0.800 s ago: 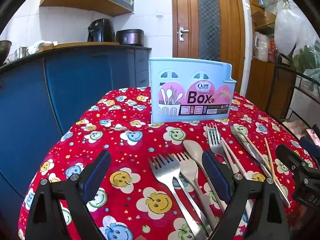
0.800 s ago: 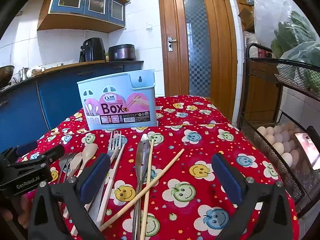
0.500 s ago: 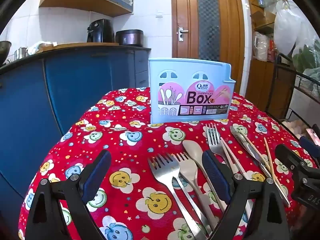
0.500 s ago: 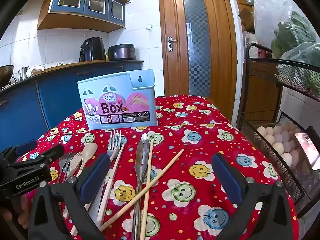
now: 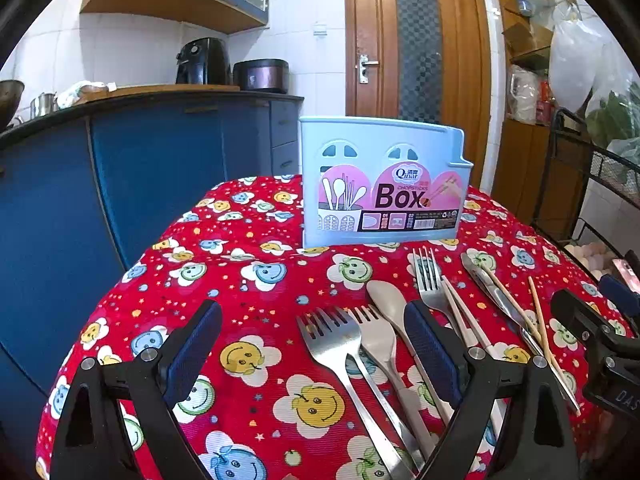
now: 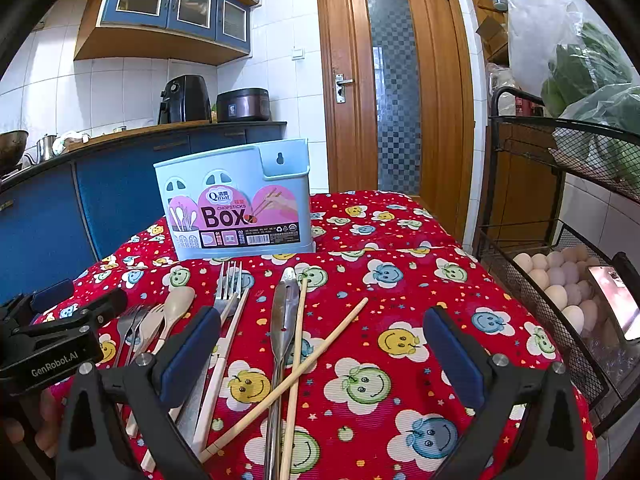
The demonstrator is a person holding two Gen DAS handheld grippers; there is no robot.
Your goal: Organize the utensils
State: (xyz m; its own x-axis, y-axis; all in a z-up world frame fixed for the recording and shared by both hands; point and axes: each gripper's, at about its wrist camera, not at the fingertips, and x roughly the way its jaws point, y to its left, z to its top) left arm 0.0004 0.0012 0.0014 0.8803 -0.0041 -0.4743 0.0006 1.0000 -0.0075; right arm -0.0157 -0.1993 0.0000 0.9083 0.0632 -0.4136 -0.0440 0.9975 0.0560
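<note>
A pale blue utensil box point(image 5: 382, 180) point(image 6: 236, 204) stands upright at the back of the table. In front of it lie steel forks point(image 5: 332, 340) point(image 6: 228, 284), a beige spoon point(image 5: 384, 300) point(image 6: 176, 304), metal tongs point(image 6: 284, 312) point(image 5: 492, 288) and wooden chopsticks point(image 6: 304, 360) point(image 5: 540, 320). My left gripper point(image 5: 312, 344) is open just above the cloth, with two fork heads between its fingers. Nothing touches its pads. To the right of the pile my right gripper point(image 6: 320, 344) hovers open over the crossed chopsticks and tongs, holding nothing.
A red cloth with smiley flowers point(image 6: 400, 340) covers the table. Blue kitchen cabinets point(image 5: 120, 184) stand left. A black wire rack with eggs point(image 6: 560, 284) and a phone point(image 6: 616, 300) stands close on the right. A wooden door point(image 6: 392, 92) is behind.
</note>
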